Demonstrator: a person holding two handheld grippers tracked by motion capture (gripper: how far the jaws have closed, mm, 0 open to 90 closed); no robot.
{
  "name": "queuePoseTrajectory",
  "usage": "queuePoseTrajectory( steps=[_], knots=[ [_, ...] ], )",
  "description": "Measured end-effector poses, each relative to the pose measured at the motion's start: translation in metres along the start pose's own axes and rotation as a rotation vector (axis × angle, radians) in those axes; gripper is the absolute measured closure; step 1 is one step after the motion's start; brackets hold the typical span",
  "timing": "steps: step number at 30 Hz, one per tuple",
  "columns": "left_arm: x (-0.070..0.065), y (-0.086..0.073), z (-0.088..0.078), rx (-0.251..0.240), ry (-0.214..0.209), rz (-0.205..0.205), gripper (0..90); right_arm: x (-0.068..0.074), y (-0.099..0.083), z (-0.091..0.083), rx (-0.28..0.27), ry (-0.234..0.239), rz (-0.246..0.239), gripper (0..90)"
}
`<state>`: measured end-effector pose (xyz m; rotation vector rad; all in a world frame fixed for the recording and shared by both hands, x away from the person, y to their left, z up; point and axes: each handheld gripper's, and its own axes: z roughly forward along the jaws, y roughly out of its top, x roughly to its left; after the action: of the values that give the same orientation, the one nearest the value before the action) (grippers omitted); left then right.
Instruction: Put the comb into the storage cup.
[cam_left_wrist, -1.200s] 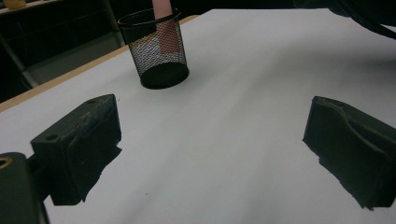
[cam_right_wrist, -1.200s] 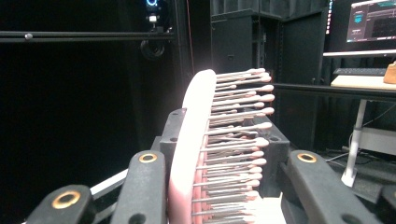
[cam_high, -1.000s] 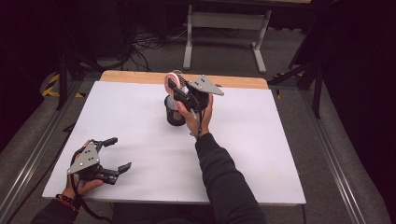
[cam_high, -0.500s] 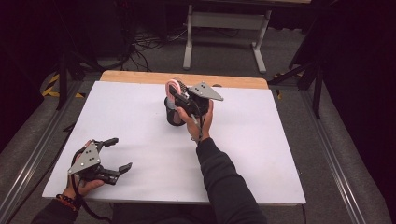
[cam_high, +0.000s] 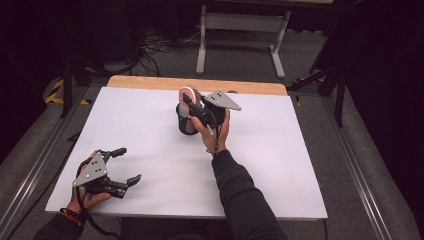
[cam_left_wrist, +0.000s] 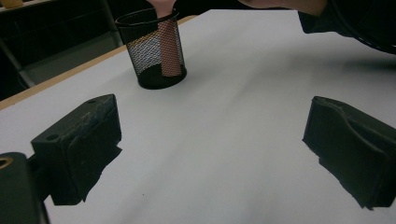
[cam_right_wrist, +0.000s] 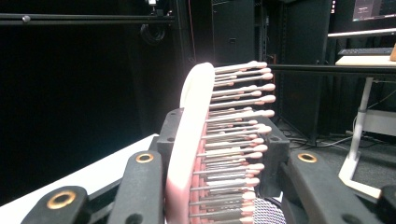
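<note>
Holding a pink hairbrush (cam_high: 188, 95) upright in a black mesh cup (cam_high: 185, 124) at the back middle of the desk (cam_high: 280, 165)

Gripping the brush head, the right gripper (cam_high: 200, 111) has its jaws pinched on it, one on the smooth back and one against the bristles, as the right gripper view shows; no brand, label or writing can be read on the brush, cup or grippers. The handle stands inside the cup, seen through the mesh in the left gripper view, and the cup holds nothing else that shows. The left gripper (cam_high: 124, 165) rests near the desk's front left corner, jaws spread wide on nothing, well apart from the cup. White desk lies bare between the two grippers and out to the right edge; a wooden strip (cam_high: 150, 81) runs along the far edge
</note>
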<state>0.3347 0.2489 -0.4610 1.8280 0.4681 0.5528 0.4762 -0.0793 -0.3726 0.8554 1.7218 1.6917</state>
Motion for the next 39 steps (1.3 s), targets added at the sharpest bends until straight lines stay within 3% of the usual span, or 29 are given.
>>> queuePoseTrajectory(
  steps=[17,39],
  knots=[
    [0.000,0.000,0.001,0.015,-0.001,0.004,5.0,-0.007,-0.004,-0.003,0.052,-0.062,-0.019,51.1],
    [0.001,-0.001,0.002,0.022,-0.001,-0.007,5.2,-0.015,-0.006,-0.016,0.056,-0.117,-0.057,43.3]
  ],
)
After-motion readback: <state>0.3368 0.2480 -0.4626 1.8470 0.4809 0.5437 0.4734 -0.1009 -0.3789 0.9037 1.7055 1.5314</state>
